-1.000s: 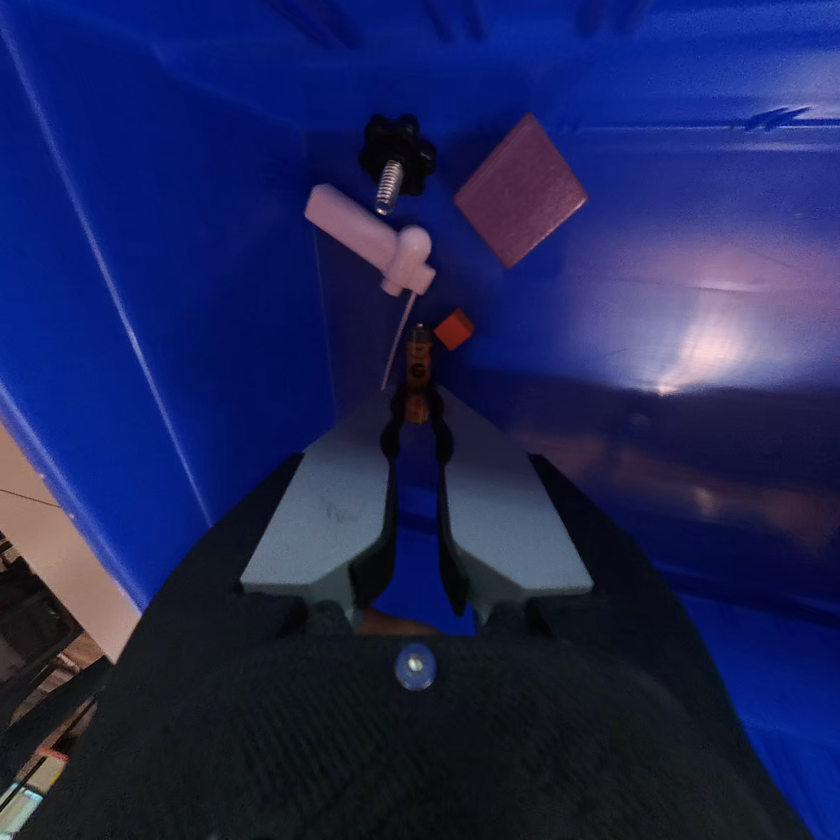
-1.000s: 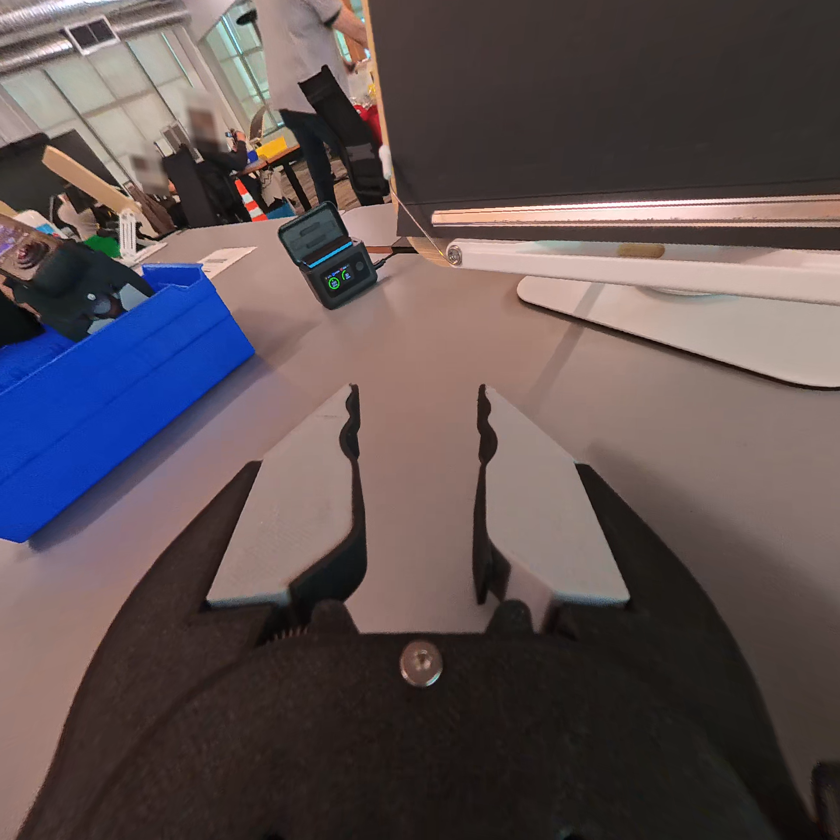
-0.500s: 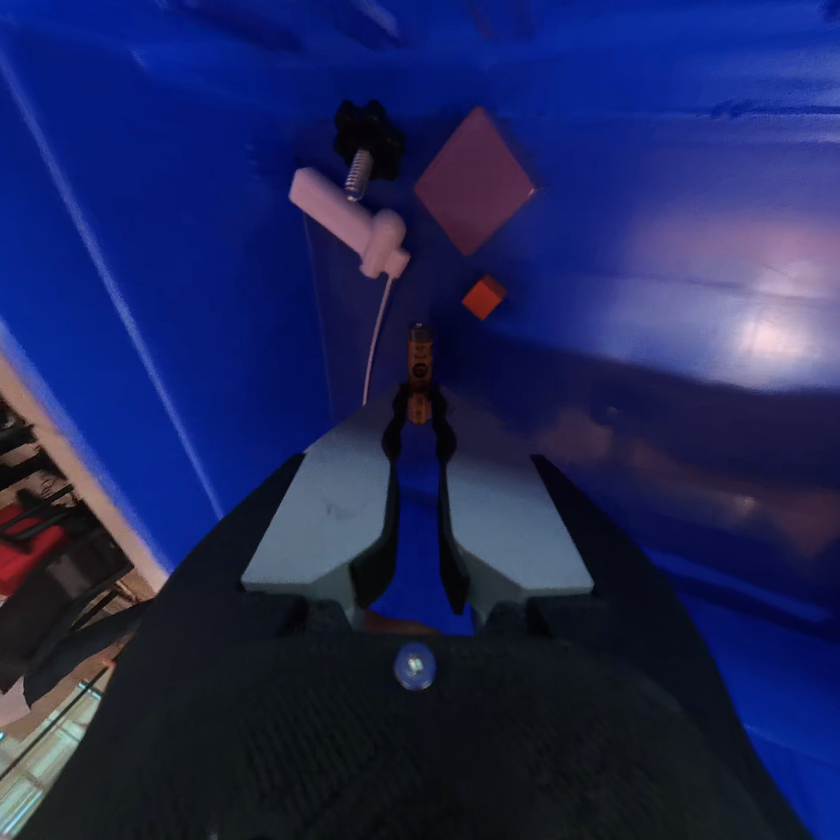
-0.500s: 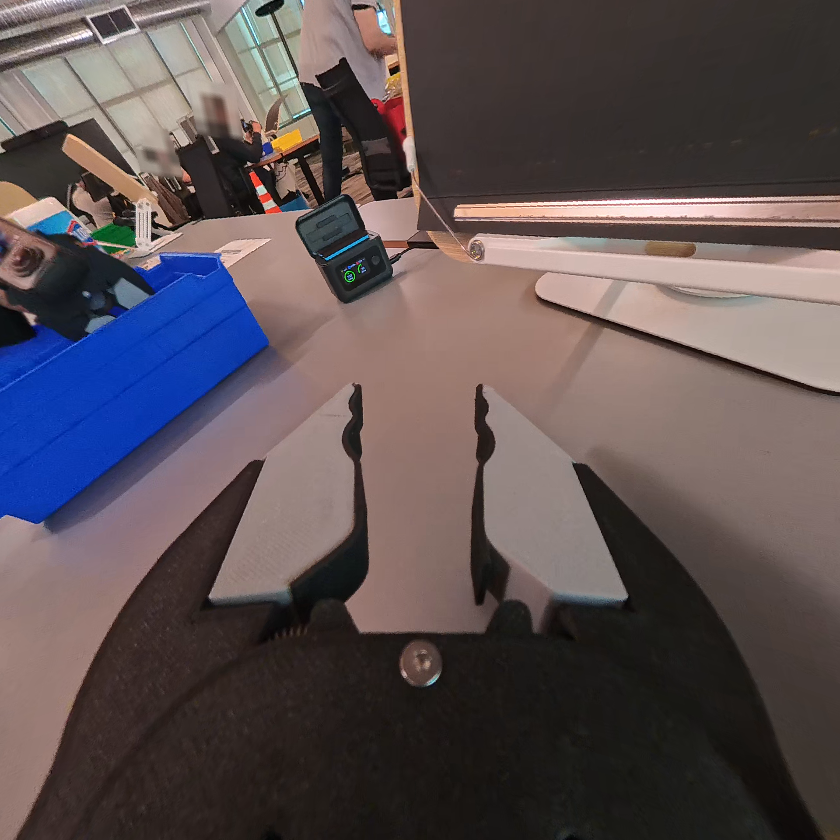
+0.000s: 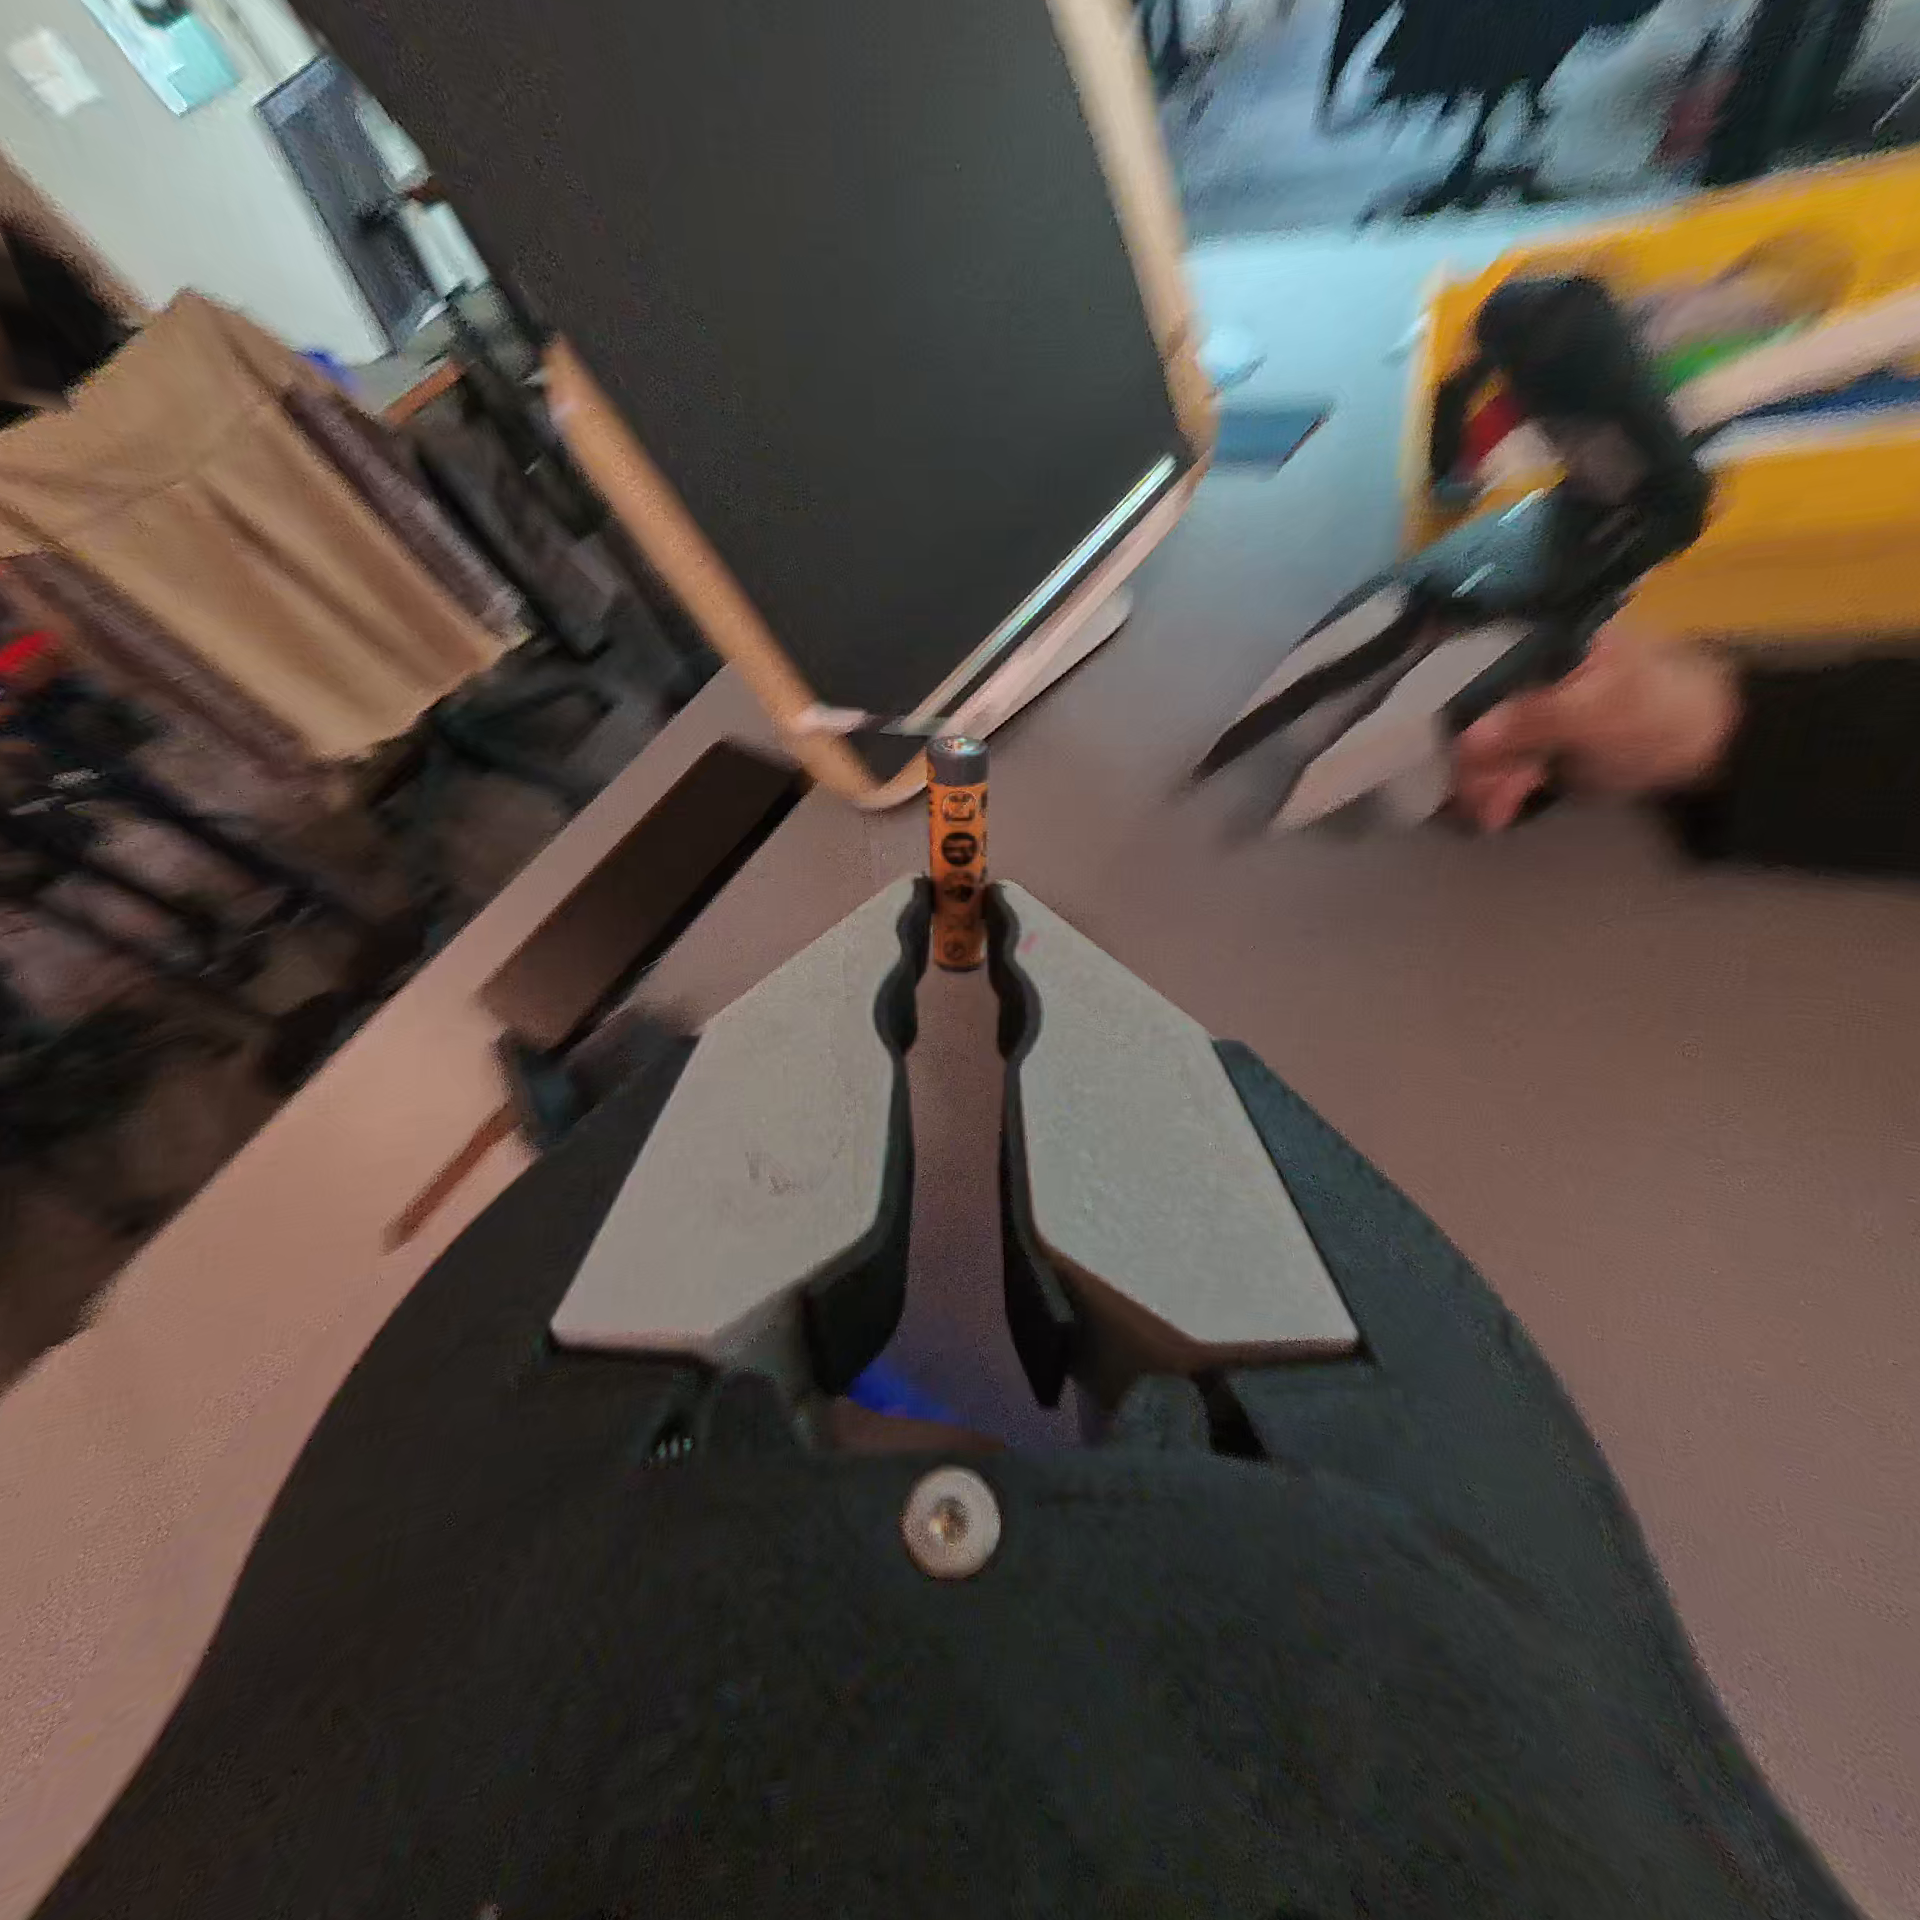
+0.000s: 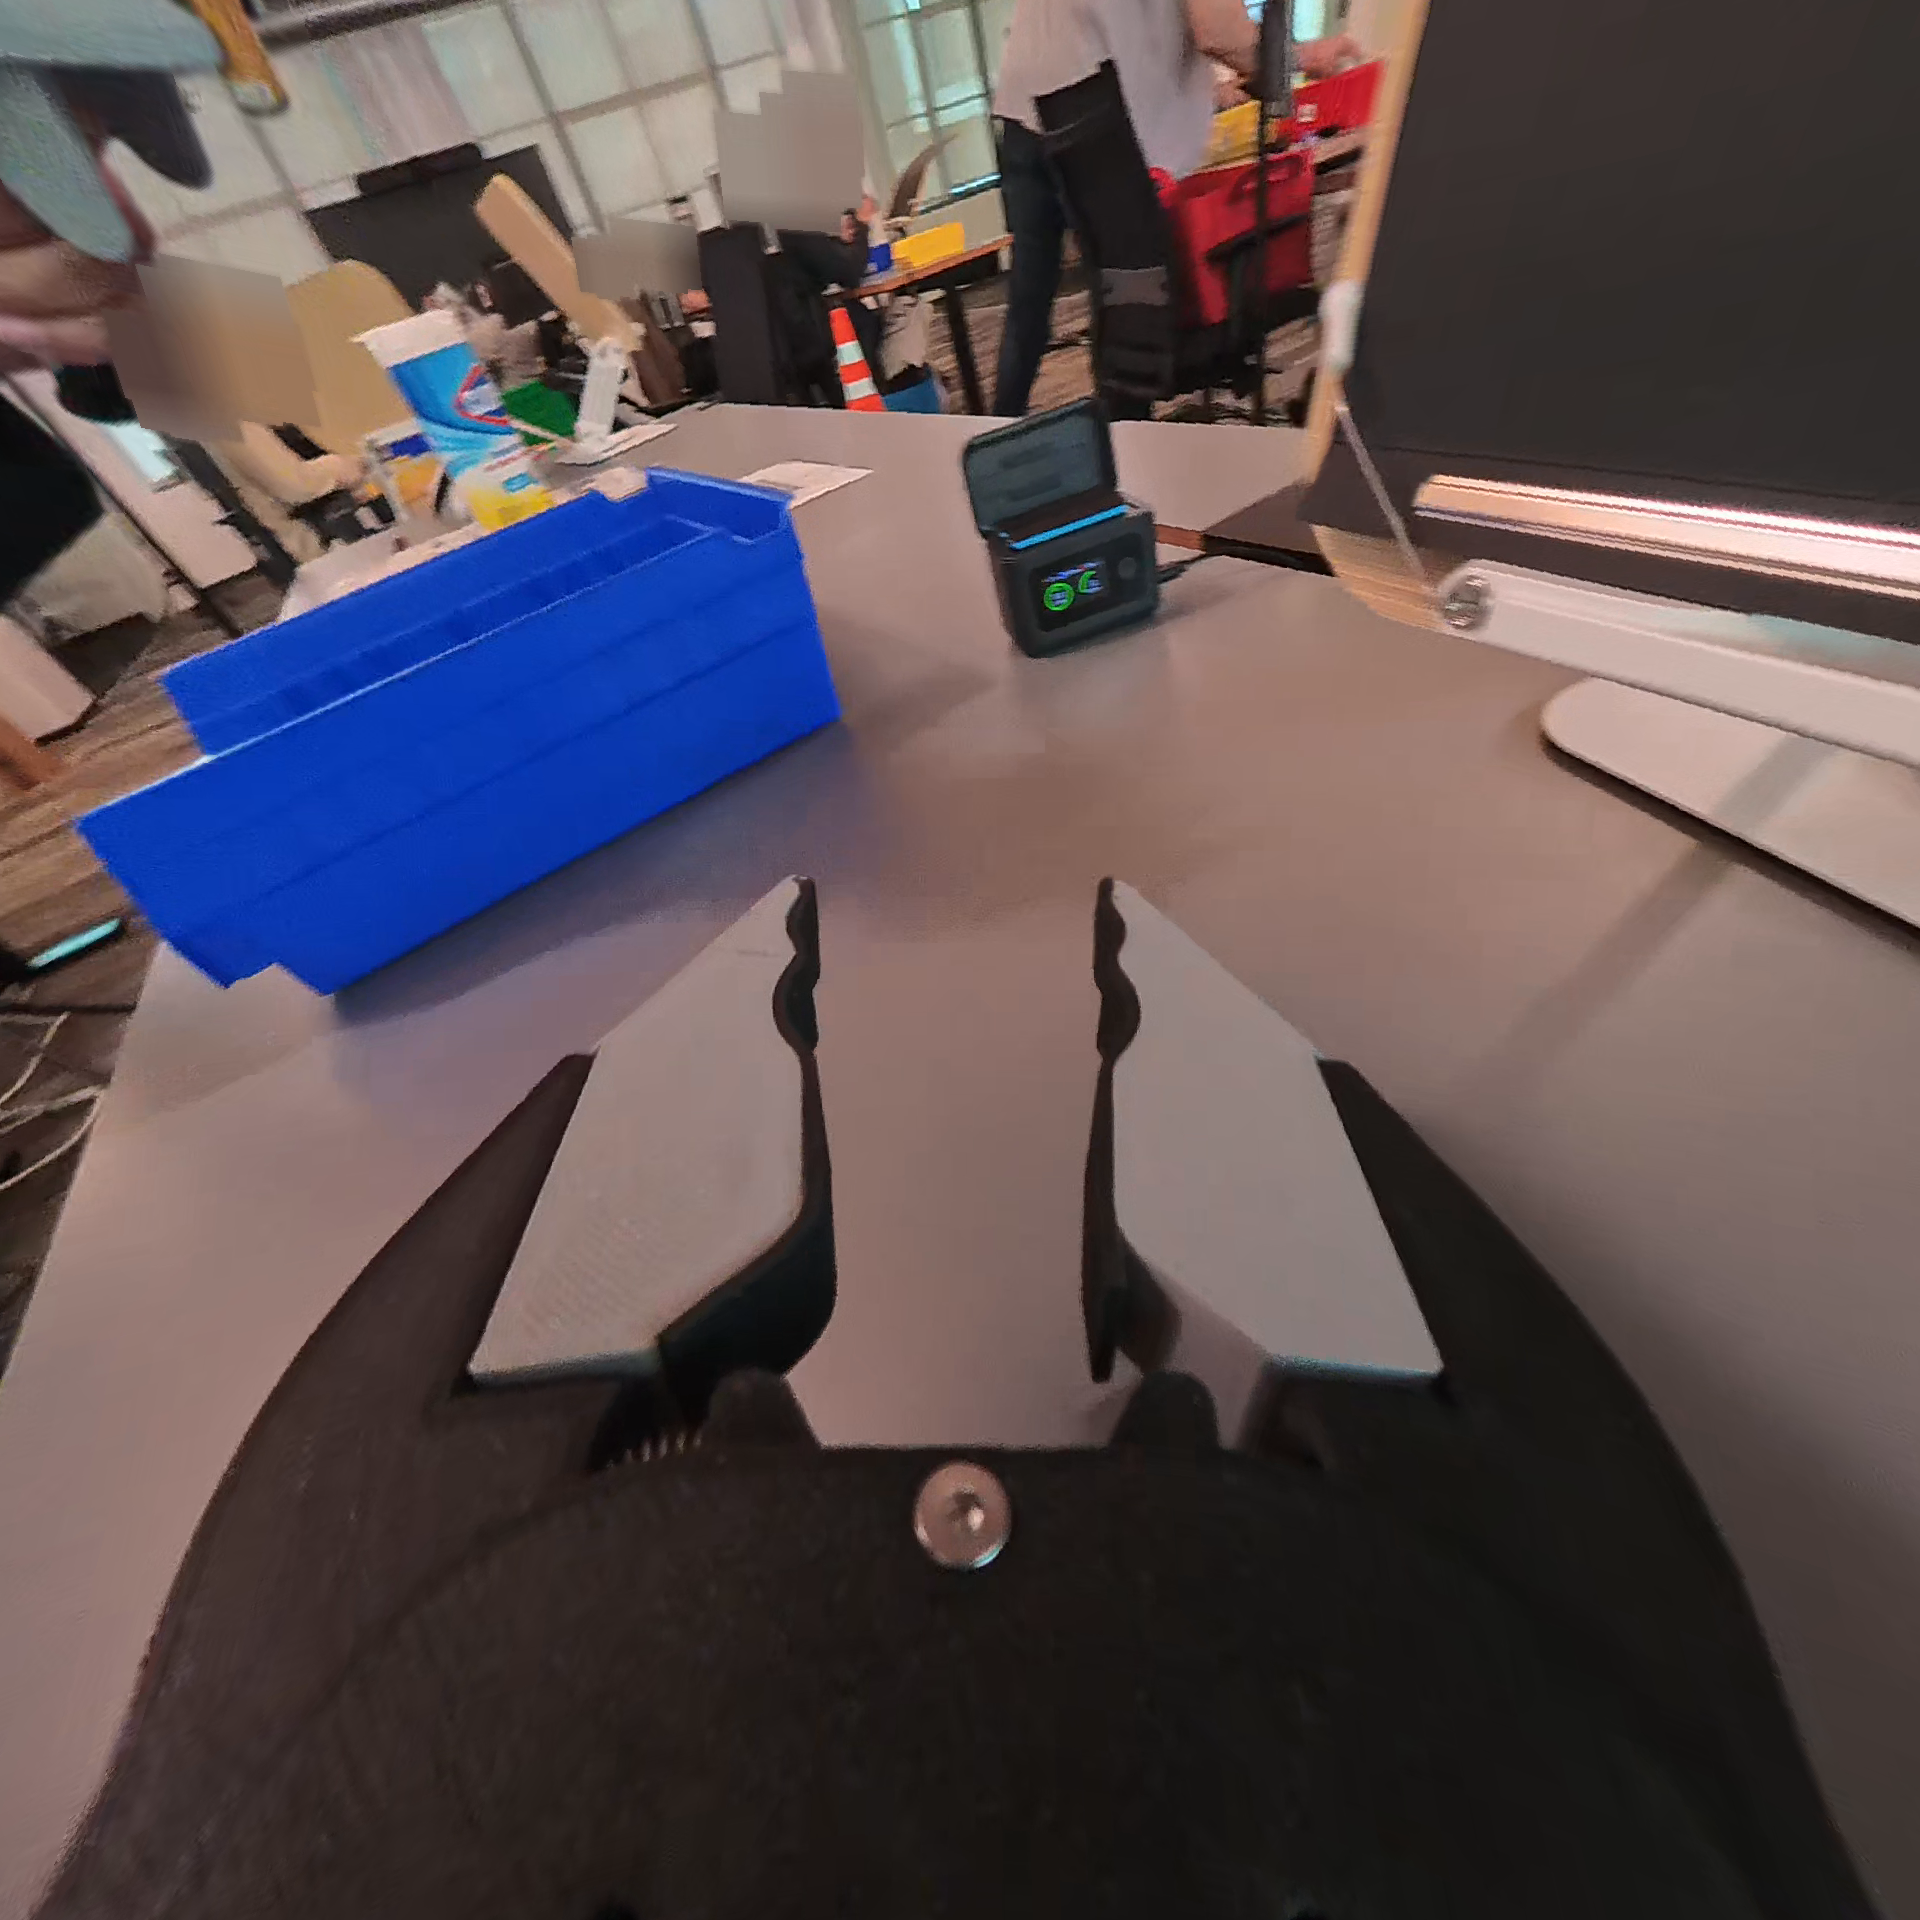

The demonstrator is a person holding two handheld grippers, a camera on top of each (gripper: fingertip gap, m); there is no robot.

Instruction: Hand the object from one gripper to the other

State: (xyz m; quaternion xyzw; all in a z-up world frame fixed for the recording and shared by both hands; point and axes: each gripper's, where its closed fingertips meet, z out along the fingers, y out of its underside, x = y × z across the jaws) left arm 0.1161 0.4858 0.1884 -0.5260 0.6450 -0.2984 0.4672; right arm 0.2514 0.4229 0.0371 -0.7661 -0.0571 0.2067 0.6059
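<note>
1. Left wrist view. The left tongs [image 5: 958,914] are nearly closed, their two grey fingers [image 5: 774,1132] pinching the lower end of a small orange battery [image 5: 957,854]. The battery stands upright between the tips, its grey metal cap uppermost, above the grey-brown bench [image 5: 1455,1039]. Beyond it stands a dark monitor [image 5: 790,312] with a pale frame, tilted in the picture. To the upper right, blurred, the right tongs [image 5: 1340,727] show with fingers spread, gripped by a person's hand [image 5: 1600,717]; they lie well apart from the battery. A yellow bin [image 5: 1787,540] sits behind them.

2. Right wrist view. The right tongs [image 6: 956,935] are wide open and hold nothing; bare bench [image 6: 1351,987] shows between the fingers [image 6: 665,1164]. A blue bin [image 6: 488,727] rests on the bench to the left. A small dark case [image 6: 1070,545] with its lid raised and a lit screen stands farther back, near the centre. The monitor [image 6: 1662,239] and its white base [image 6: 1745,769] occupy the right. People stand and sit in the background. The battery is not visible here.
</note>
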